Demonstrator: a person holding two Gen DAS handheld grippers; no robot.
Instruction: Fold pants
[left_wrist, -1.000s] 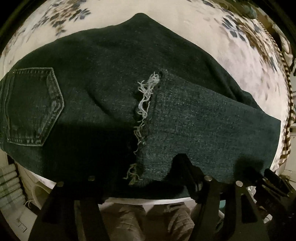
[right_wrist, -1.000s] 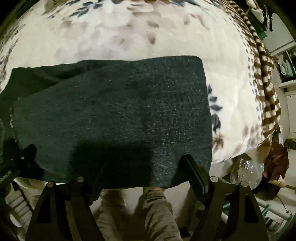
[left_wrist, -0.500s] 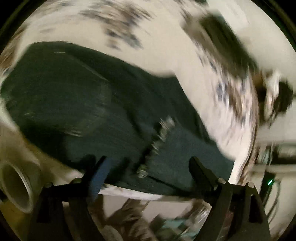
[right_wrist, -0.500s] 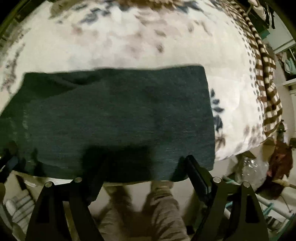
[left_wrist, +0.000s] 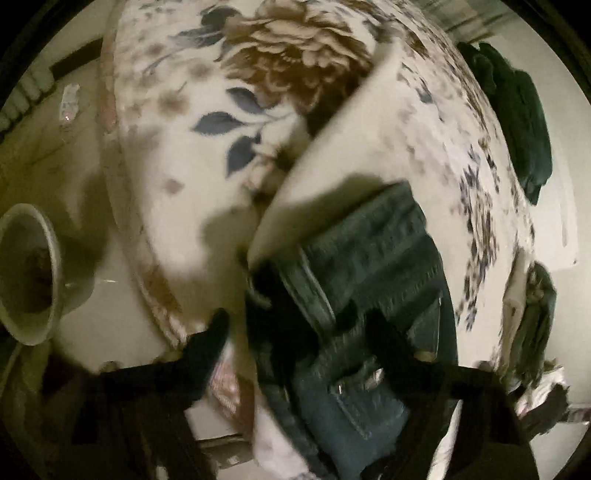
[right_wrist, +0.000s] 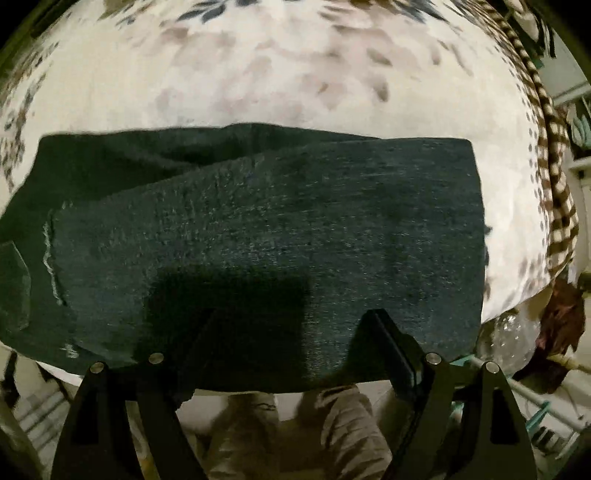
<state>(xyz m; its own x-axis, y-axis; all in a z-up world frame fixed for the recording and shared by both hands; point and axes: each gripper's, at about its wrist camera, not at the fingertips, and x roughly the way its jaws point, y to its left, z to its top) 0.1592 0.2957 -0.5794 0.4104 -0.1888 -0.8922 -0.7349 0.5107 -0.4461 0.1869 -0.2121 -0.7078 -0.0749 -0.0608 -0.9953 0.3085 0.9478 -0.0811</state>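
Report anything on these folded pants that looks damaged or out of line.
The pants have a frayed hem with pale loose threads at the left of the right wrist view. Their upper layer lies slanted, leaving a strip of the layer below uncovered along the far edge.

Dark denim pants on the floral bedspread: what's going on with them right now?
A person with a gripper in each hand is folding the dark denim pants on the white floral bedspread. The pants lie folded, one leg doubled back over the other. The right gripper hovers open over their near edge, holding nothing. The left gripper is at the waistband end, its jaws just closing; that view is blurred, so a grip can't be confirmed.
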